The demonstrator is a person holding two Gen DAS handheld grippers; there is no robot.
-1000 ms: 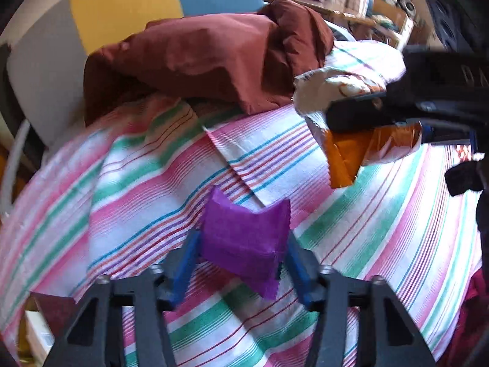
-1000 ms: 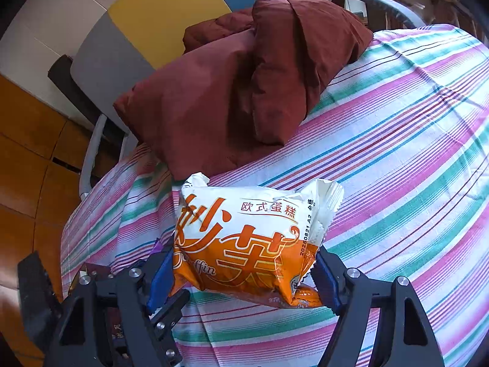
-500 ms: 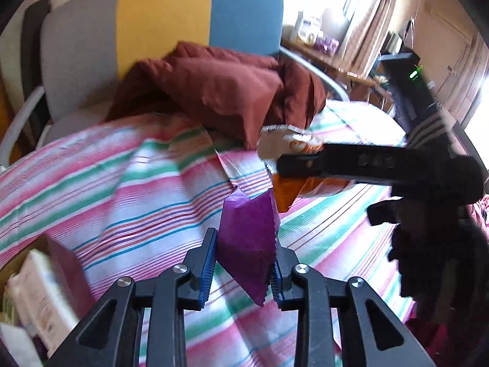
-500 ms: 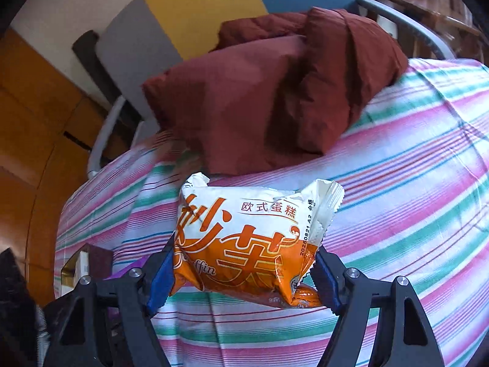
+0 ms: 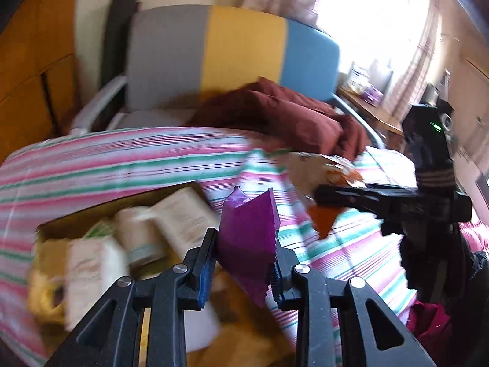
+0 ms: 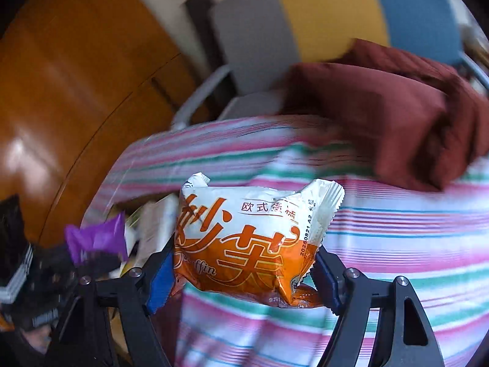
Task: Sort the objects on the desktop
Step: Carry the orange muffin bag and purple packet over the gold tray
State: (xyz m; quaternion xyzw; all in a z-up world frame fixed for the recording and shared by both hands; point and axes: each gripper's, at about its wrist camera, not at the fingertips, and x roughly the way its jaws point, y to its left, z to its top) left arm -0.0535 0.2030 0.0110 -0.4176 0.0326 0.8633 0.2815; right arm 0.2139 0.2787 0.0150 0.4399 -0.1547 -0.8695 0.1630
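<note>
Two grips: both clamped
Left gripper (image 5: 243,261): pinched purple packet (image 5: 247,238), lower centre, above box (image 5: 91,214) for dropping
Right gripper (image 6: 244,278): squeezed muffin pack (image 6: 244,241), centre, carried boxward

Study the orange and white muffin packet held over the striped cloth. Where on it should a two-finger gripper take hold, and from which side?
Probably across its puffed middle, as the right gripper does now: one pad on each short side of the muffin packet, coming in at its lower long edge. The crimped end seams are thin and floppy, while the filled body gives the pads something firm to squeeze, so it hangs level.
</note>
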